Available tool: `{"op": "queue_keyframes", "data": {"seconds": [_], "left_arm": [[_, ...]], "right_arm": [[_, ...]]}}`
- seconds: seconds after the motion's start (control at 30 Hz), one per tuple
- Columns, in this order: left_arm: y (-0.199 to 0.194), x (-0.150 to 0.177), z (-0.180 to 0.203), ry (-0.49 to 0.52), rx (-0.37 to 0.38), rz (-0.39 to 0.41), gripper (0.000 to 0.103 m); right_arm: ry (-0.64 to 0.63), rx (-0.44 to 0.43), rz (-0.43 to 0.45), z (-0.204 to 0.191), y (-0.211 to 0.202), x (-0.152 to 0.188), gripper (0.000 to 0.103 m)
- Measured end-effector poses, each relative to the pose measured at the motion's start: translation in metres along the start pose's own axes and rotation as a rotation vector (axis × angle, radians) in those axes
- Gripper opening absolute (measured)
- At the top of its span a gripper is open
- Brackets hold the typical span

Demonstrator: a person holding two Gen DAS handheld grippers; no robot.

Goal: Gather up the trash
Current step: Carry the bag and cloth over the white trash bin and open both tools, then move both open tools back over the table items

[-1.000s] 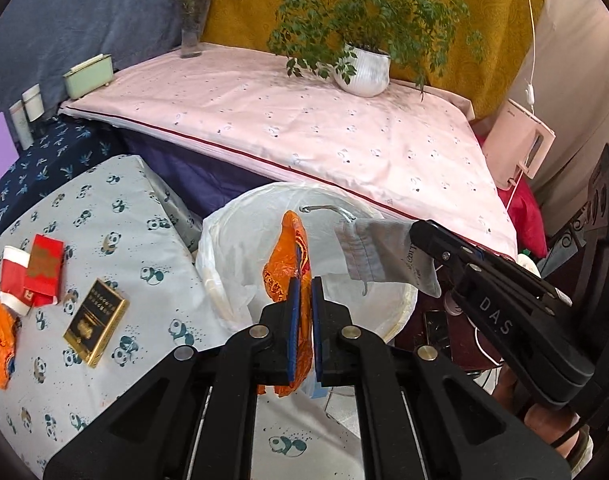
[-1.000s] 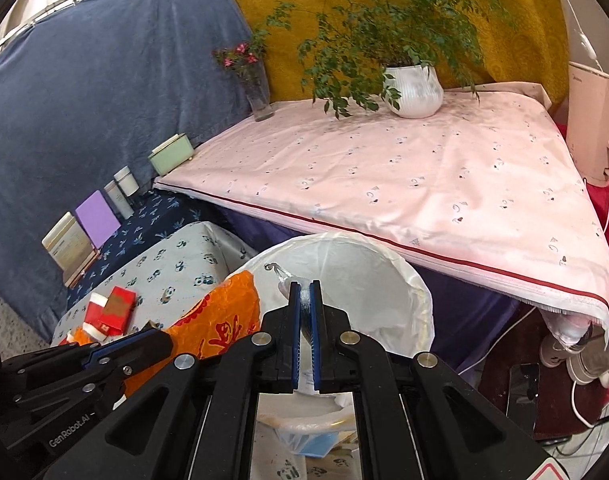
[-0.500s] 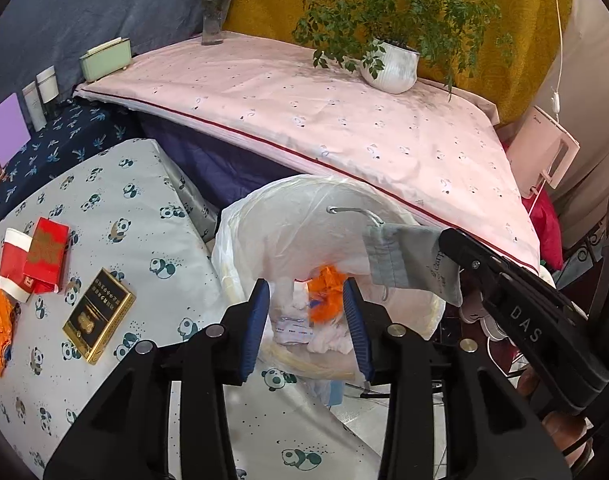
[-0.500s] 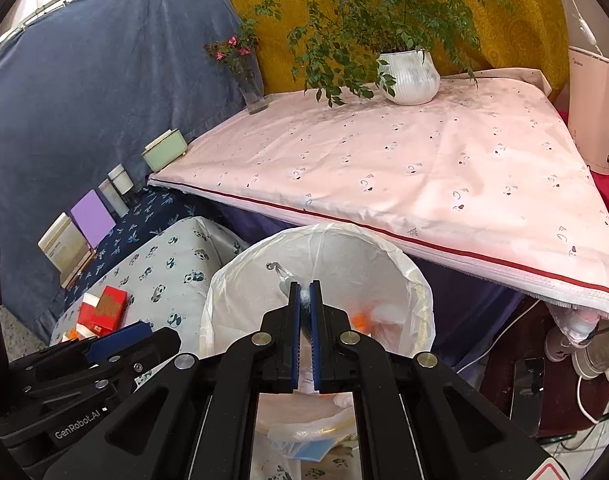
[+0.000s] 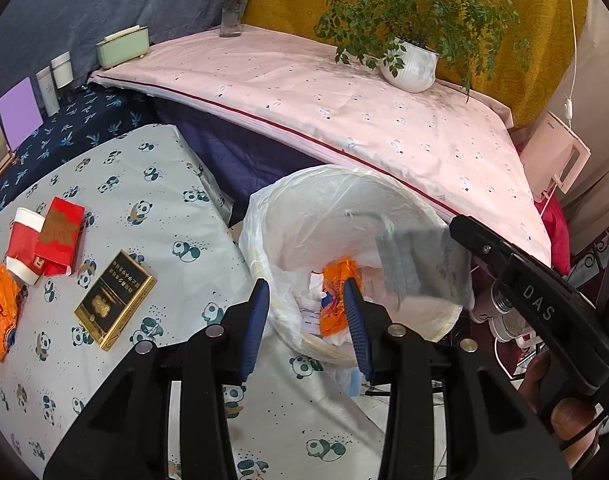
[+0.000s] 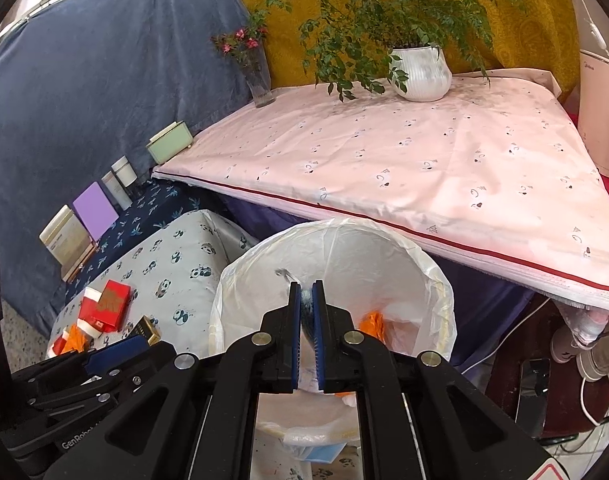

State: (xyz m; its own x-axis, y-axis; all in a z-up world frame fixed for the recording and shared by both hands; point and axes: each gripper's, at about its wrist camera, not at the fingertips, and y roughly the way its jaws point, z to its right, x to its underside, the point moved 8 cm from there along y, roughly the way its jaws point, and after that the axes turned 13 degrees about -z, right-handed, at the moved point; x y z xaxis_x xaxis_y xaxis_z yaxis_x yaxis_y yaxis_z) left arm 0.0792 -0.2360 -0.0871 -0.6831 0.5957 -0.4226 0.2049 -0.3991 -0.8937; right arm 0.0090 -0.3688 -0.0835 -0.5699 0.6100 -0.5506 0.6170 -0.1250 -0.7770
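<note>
Dropped: crinkly orange plastic wrapper now lies in the white-lined bin; left gripper gapes empty. Right gripper pinches a floppy, light grey pouch by its edge.

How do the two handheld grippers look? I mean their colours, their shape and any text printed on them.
Both are matte black plastic frames with silver screws or rivets and two flat blue ribbed finger pads. The left gripper shows the white lettering "GenRobot" on its side in the right wrist view. The right gripper shows "DAS" in the left wrist view. No cables or sleeves show.
</note>
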Motion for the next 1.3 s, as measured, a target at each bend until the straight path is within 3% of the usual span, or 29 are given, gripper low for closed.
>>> {"op": "queue_keyframes", "data": {"seconds": [0.17, 0.47, 0.7, 1.03, 1.23, 1.3], "left_arm": [[-0.001, 0.001, -0.010, -0.021, -0.014, 0.009, 0.043], [-0.008, 0.007, -0.029, -0.056, -0.030, 0.019, 0.044], [-0.019, 0.017, -0.054, -0.104, -0.060, 0.042, 0.055], [-0.040, 0.040, -0.109, -0.207, -0.115, 0.070, 0.060], [-0.051, 0.062, -0.148, -0.285, -0.150, 0.072, 0.061], [-0.056, 0.071, -0.162, -0.316, -0.173, 0.081, 0.069]], "right_arm": [[-0.016, -0.003, 0.004, -0.010, -0.001, -0.001, 0.021], [-0.052, -0.007, 0.003, -0.030, -0.002, 0.000, 0.028], [-0.096, -0.018, 0.003, -0.057, -0.005, 0.006, 0.034], [-0.174, -0.048, 0.007, -0.110, -0.009, 0.017, 0.049], [-0.227, -0.076, -0.009, -0.147, -0.007, 0.029, 0.050], [-0.242, -0.084, -0.014, -0.157, -0.007, 0.034, 0.053]]}}
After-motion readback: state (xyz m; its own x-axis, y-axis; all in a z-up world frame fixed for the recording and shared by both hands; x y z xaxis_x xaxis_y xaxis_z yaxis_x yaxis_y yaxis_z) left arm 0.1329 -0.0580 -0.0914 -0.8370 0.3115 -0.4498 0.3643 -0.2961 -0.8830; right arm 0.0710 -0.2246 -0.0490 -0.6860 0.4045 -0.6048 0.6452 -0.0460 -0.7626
